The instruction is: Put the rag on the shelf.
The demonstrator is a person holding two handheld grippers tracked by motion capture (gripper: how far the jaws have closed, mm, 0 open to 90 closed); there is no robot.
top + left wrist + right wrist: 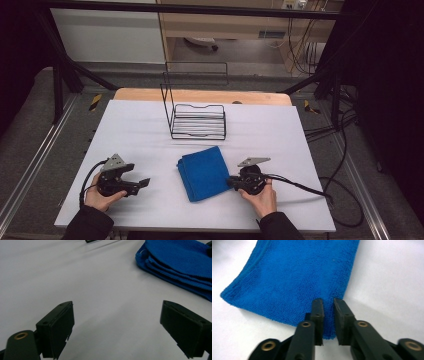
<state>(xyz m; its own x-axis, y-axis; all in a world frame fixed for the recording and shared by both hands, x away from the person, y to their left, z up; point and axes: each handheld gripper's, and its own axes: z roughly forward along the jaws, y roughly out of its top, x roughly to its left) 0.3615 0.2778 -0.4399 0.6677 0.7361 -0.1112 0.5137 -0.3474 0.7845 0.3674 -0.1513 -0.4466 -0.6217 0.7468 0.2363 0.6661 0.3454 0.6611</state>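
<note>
Cloth (294, 277) edge sits pinched in the right tool (328, 315), hiding its corner; left tool (117, 325) gapes empty.

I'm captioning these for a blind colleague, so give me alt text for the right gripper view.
The right gripper, its two black jaws nearly closed, pinches the near corner of a folded blue towel. The towel lies flat on a white table and stretches away from the jaws toward the top of the picture.

A black wire rack (198, 121) stands at the back of the white table (130, 135).
</note>
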